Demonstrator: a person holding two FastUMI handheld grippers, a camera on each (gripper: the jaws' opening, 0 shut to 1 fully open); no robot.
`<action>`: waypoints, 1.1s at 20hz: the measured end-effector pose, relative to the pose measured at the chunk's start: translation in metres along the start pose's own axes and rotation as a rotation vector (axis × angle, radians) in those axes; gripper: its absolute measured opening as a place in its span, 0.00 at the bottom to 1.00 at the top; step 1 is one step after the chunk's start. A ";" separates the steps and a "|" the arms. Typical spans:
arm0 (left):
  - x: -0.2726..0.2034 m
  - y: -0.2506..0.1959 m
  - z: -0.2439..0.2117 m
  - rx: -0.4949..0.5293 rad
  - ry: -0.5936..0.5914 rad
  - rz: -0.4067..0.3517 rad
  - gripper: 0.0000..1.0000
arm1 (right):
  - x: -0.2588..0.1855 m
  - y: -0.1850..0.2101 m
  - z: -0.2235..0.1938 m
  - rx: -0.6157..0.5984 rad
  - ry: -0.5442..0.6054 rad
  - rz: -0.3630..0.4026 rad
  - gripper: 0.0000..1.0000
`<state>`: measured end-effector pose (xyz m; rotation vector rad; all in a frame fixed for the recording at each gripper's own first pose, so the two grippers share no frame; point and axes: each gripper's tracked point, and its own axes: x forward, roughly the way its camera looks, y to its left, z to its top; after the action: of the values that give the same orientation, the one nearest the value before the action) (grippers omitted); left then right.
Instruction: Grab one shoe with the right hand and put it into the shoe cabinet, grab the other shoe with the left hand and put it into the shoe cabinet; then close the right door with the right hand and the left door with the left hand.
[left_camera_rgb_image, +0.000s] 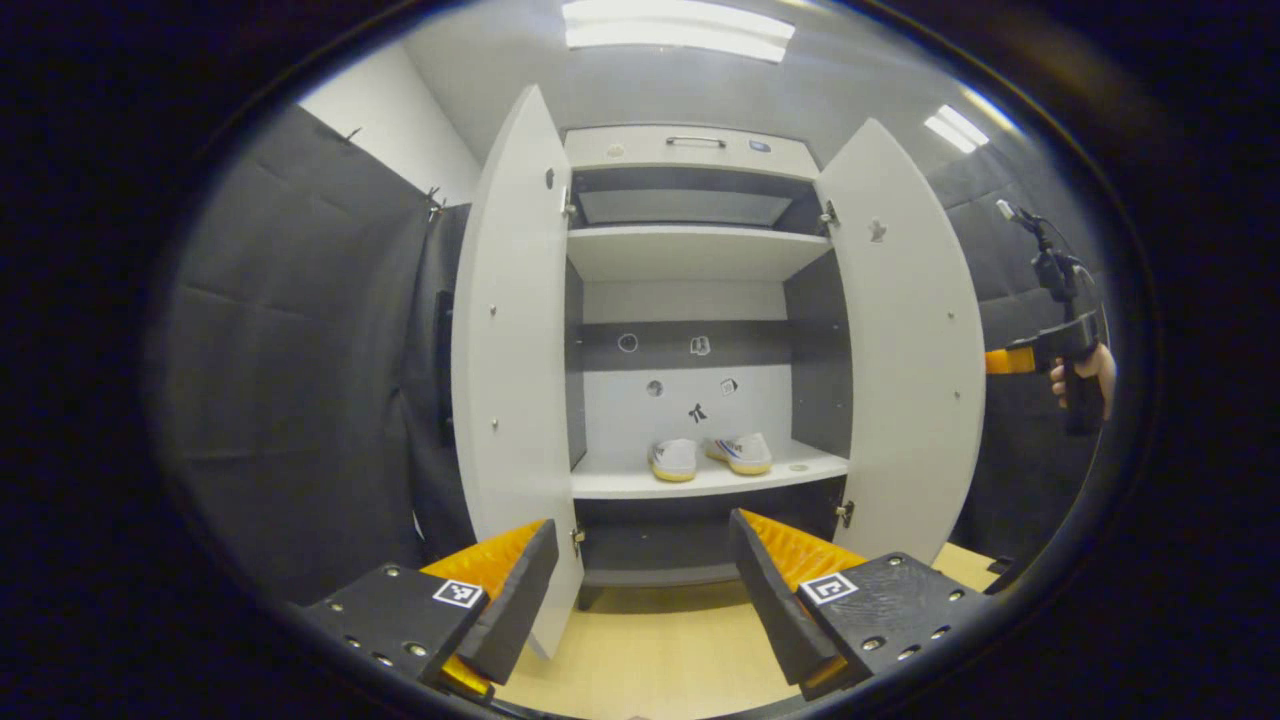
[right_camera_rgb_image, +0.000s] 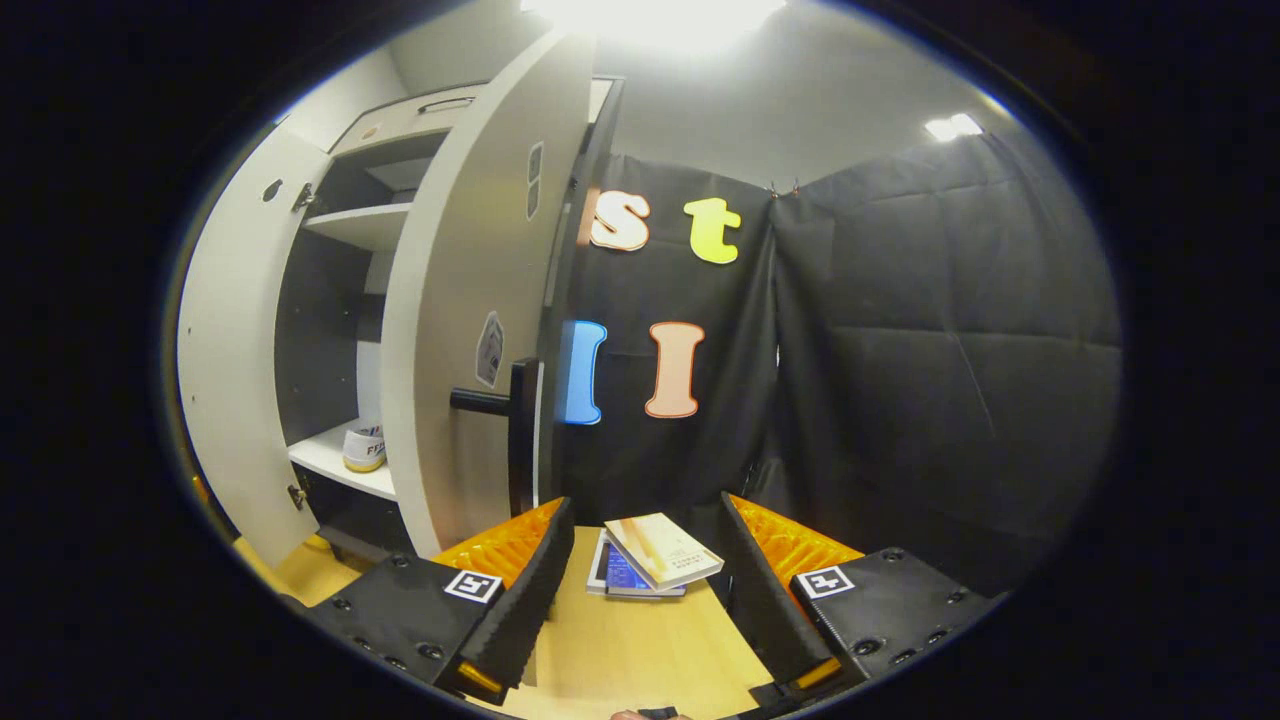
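Two white shoes with yellow soles, one (left_camera_rgb_image: 675, 459) beside the other (left_camera_rgb_image: 742, 452), rest on the lower shelf (left_camera_rgb_image: 640, 483) of the white shoe cabinet. Both doors stand open: the left door (left_camera_rgb_image: 515, 340) and the right door (left_camera_rgb_image: 910, 350). My left gripper (left_camera_rgb_image: 640, 590) is open and empty, facing the cabinet from a distance. The right gripper (left_camera_rgb_image: 1060, 350), held by a hand, shows past the right door's outer side. In the right gripper view, my right gripper (right_camera_rgb_image: 640, 580) is open and empty beside the right door (right_camera_rgb_image: 470, 300), close to its black handle (right_camera_rgb_image: 505, 420). One shoe (right_camera_rgb_image: 364, 448) peeks out inside.
Books (right_camera_rgb_image: 650, 560) lie on the wooden floor (right_camera_rgb_image: 640, 640) ahead of the right gripper. Black cloth walls close in on both sides. An upper shelf (left_camera_rgb_image: 690, 250) and a top drawer (left_camera_rgb_image: 690, 148) sit above the shoes.
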<state>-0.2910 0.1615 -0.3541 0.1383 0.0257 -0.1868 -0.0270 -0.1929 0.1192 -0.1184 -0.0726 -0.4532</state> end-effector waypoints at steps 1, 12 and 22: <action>-0.008 0.004 -0.005 -0.005 0.009 0.003 1.00 | 0.000 0.004 -0.001 0.011 -0.005 0.003 0.91; -0.018 0.046 -0.020 -0.063 0.051 0.087 0.99 | -0.006 0.062 0.007 0.052 -0.038 0.116 0.86; -0.029 0.073 -0.026 -0.066 0.061 0.154 0.99 | 0.007 0.144 0.017 0.036 -0.096 0.276 0.86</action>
<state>-0.3066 0.2416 -0.3688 0.0793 0.0813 -0.0282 0.0416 -0.0652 0.1231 -0.1126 -0.1567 -0.1700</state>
